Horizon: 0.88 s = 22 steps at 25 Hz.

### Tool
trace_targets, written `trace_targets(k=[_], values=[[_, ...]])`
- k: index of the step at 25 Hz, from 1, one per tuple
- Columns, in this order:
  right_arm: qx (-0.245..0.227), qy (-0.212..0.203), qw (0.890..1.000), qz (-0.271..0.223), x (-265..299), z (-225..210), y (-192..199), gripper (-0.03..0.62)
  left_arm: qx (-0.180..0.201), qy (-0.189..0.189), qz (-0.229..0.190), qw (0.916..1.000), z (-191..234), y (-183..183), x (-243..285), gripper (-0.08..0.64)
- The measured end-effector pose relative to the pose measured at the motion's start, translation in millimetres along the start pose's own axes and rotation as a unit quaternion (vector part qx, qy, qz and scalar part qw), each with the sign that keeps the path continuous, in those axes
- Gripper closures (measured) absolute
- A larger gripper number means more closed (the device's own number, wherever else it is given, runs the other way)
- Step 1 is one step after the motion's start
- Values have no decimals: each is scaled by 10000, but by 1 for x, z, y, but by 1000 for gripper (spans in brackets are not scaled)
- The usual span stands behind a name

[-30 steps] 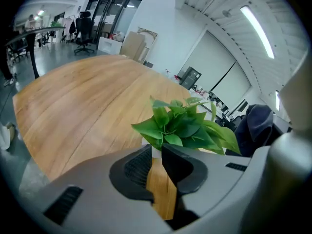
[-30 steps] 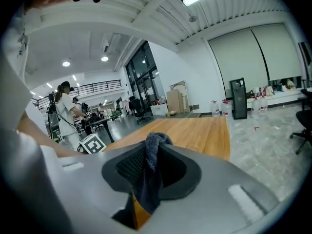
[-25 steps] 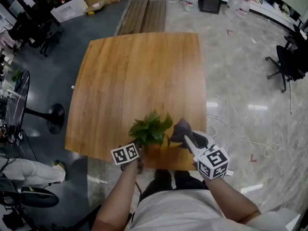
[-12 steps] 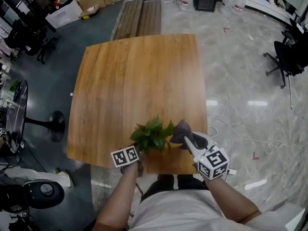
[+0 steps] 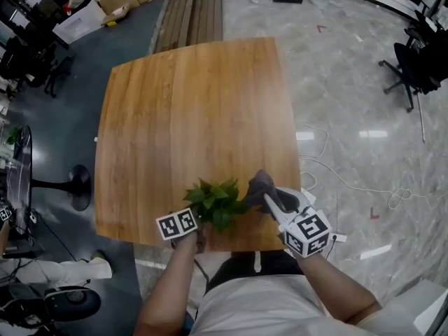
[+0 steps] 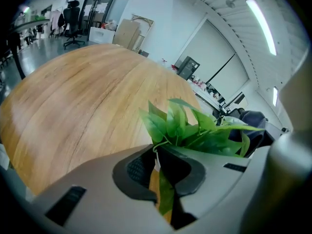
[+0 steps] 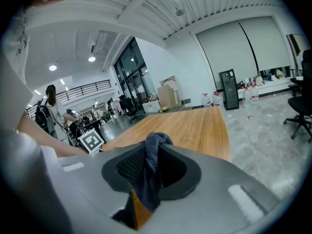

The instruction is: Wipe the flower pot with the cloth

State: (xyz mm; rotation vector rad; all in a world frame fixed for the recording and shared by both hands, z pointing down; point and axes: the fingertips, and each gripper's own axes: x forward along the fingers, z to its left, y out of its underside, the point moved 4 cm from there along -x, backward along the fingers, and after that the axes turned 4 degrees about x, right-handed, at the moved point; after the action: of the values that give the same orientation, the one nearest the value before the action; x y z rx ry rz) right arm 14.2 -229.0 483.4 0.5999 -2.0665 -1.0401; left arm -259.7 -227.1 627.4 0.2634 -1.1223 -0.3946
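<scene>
Left gripper (image 6: 158,172) jaws just closing, narrow, seemingly pinching green leafy potted plant (image 5: 215,200) at near edge of brown wooden table (image 5: 189,103). Right gripper (image 7: 148,172) clamps dark grey cloth (image 7: 152,147) beside leaves.

Bright, even indoor light. In the head view, white glare patches lie on the polished floor (image 5: 371,135) right of the table (image 5: 189,110); left of the table the floor is dim. The plant (image 5: 213,200) at the table's near edge casts only a faint shadow. Gripper views show ceiling strip lights (image 6: 261,18) above the table, bend strongly, darken at the corners, and blur the close foreground.
</scene>
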Motion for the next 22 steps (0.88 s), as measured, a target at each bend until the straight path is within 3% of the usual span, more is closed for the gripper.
trace_targets(k=[9, 13, 18, 22], values=[[281, -137, 9993, 198, 60, -16, 48, 522, -726, 566, -71, 9957, 36, 18, 12, 543], [433, -496, 9968, 460, 108, -5, 85, 523, -867, 831, -106, 9927, 37, 27, 24, 543], [525, -1362, 9879, 531, 147, 53, 99, 523, -718, 904, -189, 9931, 33, 29, 37, 543], [766, -1725, 9812, 396, 137, 79, 90, 523, -284, 826, -139, 9961, 31, 32, 36, 541]])
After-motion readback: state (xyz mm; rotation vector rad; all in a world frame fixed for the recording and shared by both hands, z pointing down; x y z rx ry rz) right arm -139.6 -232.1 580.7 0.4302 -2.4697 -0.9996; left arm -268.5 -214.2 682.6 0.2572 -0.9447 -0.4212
